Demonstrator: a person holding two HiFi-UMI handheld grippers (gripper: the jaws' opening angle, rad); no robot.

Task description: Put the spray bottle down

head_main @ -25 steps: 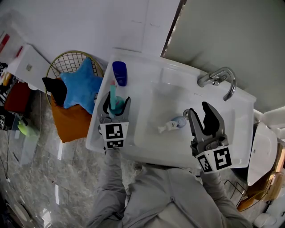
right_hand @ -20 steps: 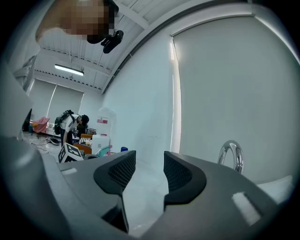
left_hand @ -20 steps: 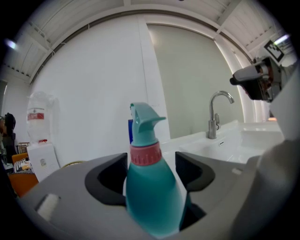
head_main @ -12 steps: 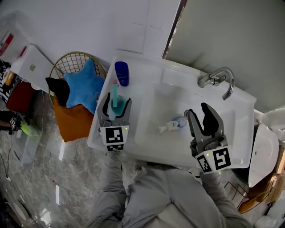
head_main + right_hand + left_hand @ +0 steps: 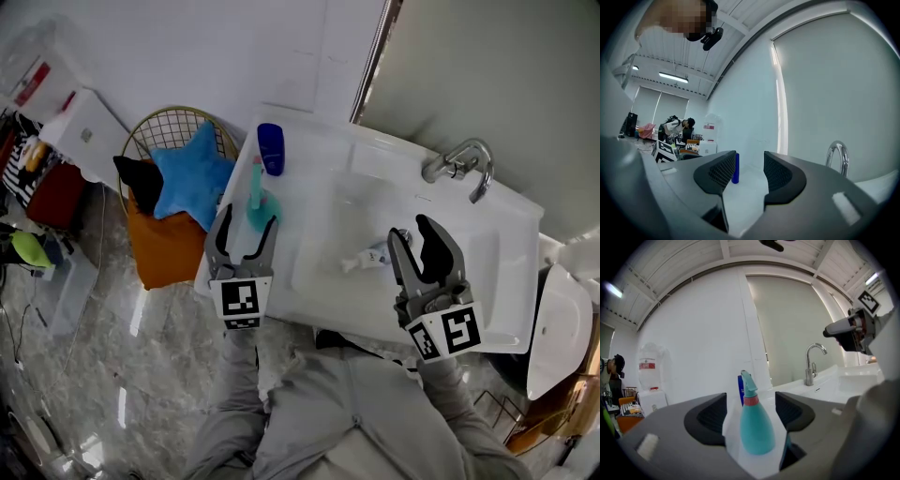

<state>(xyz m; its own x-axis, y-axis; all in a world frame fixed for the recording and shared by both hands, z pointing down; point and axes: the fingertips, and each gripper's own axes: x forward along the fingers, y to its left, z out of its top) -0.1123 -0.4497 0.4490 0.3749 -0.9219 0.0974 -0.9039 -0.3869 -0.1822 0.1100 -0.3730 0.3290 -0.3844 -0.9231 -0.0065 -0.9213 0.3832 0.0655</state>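
A teal spray bottle (image 5: pixel 256 201) with a pink collar stands upright on the left ledge of the white sink (image 5: pixel 309 150). My left gripper (image 5: pixel 246 223) is open, its jaws spread wide on either side of the bottle without touching it. In the left gripper view the spray bottle (image 5: pixel 756 428) stands free between the dark fingertips (image 5: pixel 711 416). My right gripper (image 5: pixel 419 242) hangs open above the basin with nothing in it; in its own view the right gripper (image 5: pixel 749 169) is likewise wide apart.
A dark blue bottle (image 5: pixel 271 147) stands behind the spray bottle on the ledge. A small white tube (image 5: pixel 367 258) lies in the basin. The chrome faucet (image 5: pixel 461 163) is at the back right. A wire basket (image 5: pixel 157 133) with a blue star cushion (image 5: pixel 192 180) sits left of the sink.
The left gripper has drawn back a little from the spray bottle, which stays standing on the ledge. The right gripper has barely moved.
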